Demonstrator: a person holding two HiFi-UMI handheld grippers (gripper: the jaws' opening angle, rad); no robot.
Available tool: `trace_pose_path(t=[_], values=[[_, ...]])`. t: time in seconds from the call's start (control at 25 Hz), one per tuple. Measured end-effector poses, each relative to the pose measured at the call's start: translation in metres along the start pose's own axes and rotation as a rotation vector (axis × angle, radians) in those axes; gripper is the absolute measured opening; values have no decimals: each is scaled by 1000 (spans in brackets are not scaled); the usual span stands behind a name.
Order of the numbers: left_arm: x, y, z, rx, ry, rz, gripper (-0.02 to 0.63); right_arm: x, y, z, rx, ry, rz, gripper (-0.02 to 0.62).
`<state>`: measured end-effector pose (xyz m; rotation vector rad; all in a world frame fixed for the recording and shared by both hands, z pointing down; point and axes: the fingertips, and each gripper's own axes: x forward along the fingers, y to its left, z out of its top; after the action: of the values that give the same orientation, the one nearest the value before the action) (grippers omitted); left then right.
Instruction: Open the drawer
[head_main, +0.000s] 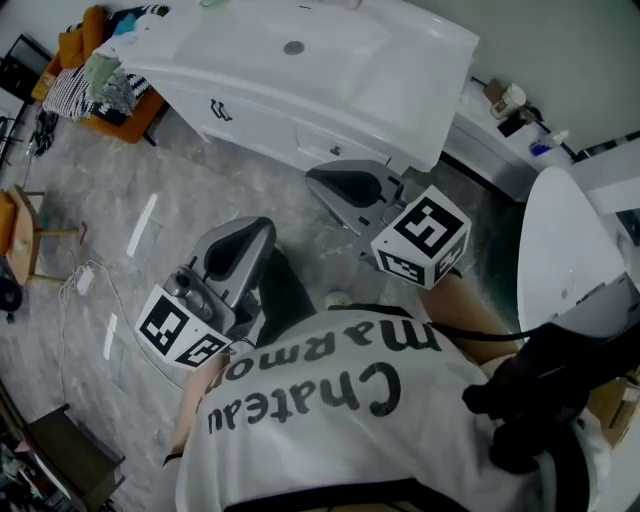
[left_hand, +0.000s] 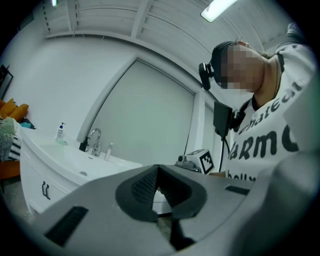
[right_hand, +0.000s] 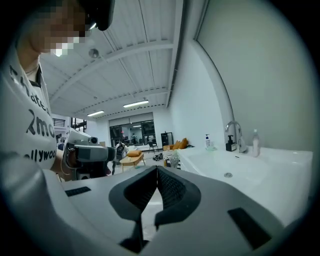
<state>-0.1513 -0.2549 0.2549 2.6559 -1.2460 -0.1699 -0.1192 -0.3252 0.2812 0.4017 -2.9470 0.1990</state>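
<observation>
left gripper (head_main: 238, 248) and right gripper (head_main: 347, 187) hover clenched, nothing between the jaws; the drawer (head_main: 328, 141) sits closed in the white vanity (head_main: 250, 75) front, near the right gripper, untouched.

- Bright and even in the head view; washes out to near-white on the washbasin top (head_main: 330, 70).
- Throws pale streaks of glare across the glossy floor (head_main: 143, 224); darkens toward the lower left corner.
- Burns hot from a ceiling strip light (left_hand: 218, 8) at the top of the left gripper view.
- Glows from further strip lights (right_hand: 136, 104) deep in the right gripper view.
- Fades to a black round vignette in both gripper views; bends walls and ceiling lines hard near the rim.
- Goes soft and slightly blurred on the left gripper (left_hand: 157, 169) and right gripper (right_hand: 156, 169), close to the lens; sharper farther back.
</observation>
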Motion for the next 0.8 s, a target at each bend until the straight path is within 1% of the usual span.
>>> trace_pose_path(t=[0.12,0.2,0.32,0.4,0.48,0.56,0.72,0.8], values=[[9,32,-3,-10,-13,-40,8,22,-26,-20,0,43,-83,9],[14,57,-4,-31,-9,-64,8,37,-46,-38,13,73,-167,10],[18,92,-8,-51,48,-96,8,60,-77,-63,113,74,-297,11],[20,111,-15,-66,103,-115,8,73,-96,-82,209,60,-359,11],[20,129,-24,-87,142,-126,8,81,-115,-108,295,68,-422,11],[18,145,-31,-104,167,-126,8,85,-130,-138,338,101,-484,11],[11,177,-43,-99,203,-111,8,94,-162,-195,399,162,-587,9],[8,189,-51,-110,225,-106,8,93,-180,-223,439,202,-666,11]])
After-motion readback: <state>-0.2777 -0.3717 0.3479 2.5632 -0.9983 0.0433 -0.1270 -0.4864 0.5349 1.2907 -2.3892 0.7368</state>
